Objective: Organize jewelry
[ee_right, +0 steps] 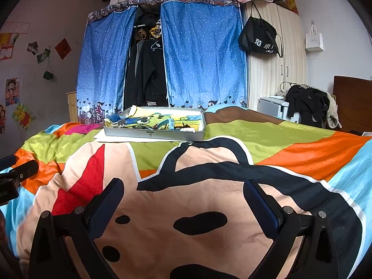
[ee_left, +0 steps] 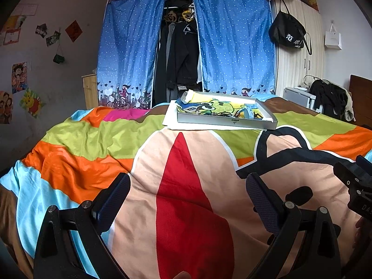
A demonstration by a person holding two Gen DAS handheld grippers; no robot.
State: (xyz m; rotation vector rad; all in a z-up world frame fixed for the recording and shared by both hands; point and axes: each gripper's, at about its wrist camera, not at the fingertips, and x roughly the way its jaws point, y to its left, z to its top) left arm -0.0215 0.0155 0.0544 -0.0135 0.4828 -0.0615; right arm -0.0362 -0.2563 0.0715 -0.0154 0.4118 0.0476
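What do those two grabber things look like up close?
Each hand-held gripper is black. The left hand-held gripper has two flat fingers with dark blue bumpy pads, joined to black linkage bars by round silver pins. The right hand-held gripper looks the same, with matching blue pads. In the left view, the other tool's black body shows small screws and white letters. No cables or sleeves show.
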